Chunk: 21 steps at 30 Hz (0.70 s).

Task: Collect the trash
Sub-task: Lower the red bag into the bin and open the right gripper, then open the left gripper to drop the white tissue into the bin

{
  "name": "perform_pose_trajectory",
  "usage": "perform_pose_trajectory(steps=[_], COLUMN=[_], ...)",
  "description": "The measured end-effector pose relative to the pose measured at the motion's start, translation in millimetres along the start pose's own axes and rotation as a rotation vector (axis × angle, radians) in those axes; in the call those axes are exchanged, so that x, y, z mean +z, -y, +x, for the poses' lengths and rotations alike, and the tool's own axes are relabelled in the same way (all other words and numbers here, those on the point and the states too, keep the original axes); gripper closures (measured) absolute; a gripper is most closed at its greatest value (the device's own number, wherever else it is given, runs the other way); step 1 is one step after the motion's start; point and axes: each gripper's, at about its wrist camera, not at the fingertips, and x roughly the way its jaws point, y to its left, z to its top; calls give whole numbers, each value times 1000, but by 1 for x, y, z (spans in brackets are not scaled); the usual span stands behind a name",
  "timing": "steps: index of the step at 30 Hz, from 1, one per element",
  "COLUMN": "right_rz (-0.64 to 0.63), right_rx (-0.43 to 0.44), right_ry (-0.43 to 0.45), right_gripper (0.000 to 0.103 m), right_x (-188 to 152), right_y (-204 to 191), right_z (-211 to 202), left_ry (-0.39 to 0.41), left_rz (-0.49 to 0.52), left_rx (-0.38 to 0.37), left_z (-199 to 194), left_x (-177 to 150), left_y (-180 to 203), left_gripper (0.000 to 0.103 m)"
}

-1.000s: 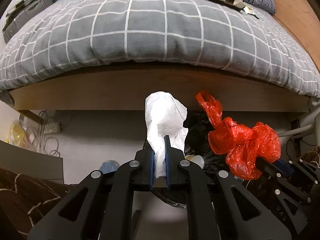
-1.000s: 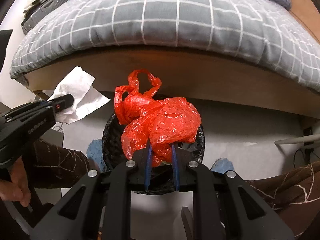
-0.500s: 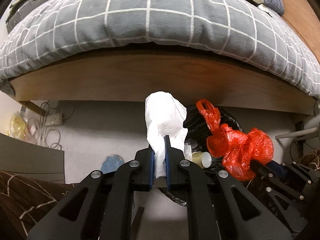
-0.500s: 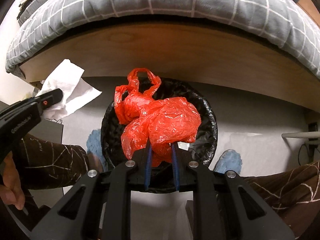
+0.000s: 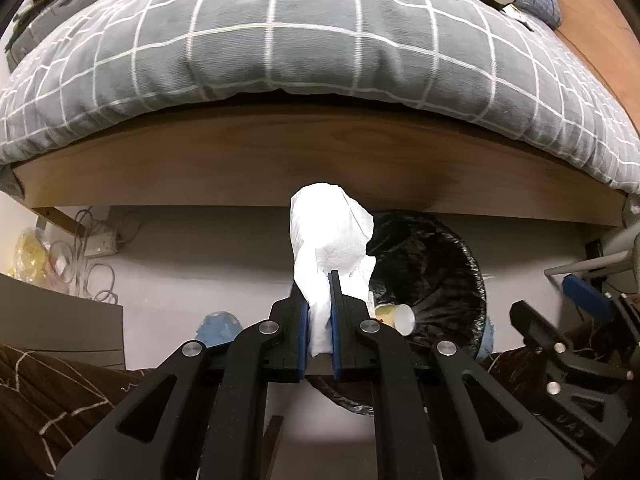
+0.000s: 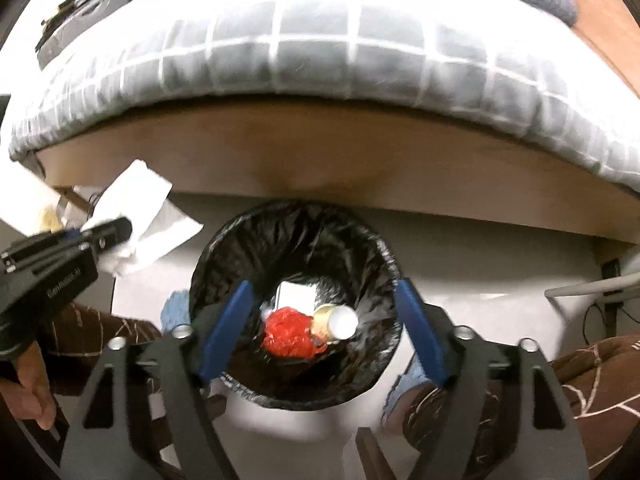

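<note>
A round bin with a black liner [image 6: 296, 240] stands on the floor by the bed. A crumpled red plastic bag [image 6: 286, 332] lies inside it next to a paper cup [image 6: 338, 322] and a white box [image 6: 296, 294]. My right gripper [image 6: 324, 324] is open and empty right above the bin. My left gripper [image 5: 320, 314] is shut on a white tissue [image 5: 328, 232] and holds it left of the bin [image 5: 432, 260]. The left gripper [image 6: 116, 230] and tissue [image 6: 140, 208] also show in the right wrist view. The right gripper [image 5: 560, 352] shows at the right edge.
A bed with a grey checked duvet [image 5: 304, 44] and a wooden side rail [image 5: 280, 160] fills the back. Cables and a power strip [image 5: 96, 244] lie on the floor at left. Legs in brown patterned trousers [image 6: 580, 392] and blue slippers [image 5: 220, 326] flank the bin.
My right gripper has opened and the red bag has dropped into the bin. The left gripper still holds the tissue and has moved little.
</note>
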Motion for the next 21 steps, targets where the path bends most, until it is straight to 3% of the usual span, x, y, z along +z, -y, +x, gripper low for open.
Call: perform_pose_trajectory(steps=[8,12,21], right_rz=[46,65,164], right_rx=[-47,-75,-108], right_ry=[83,133,160], right_gripper=[8,8,8], right_x=[1,0,-2], right_y=[29,48,90], right_z=[-22,-38,-51], left_ry=[6,5,-3], left_rz=[40,81,152], left_rx=[-40,-52,-62], left_z=[-2,-1,5], left_x=[5,6,2], left_y=[29,50,86], left_gripper=[95,95,95])
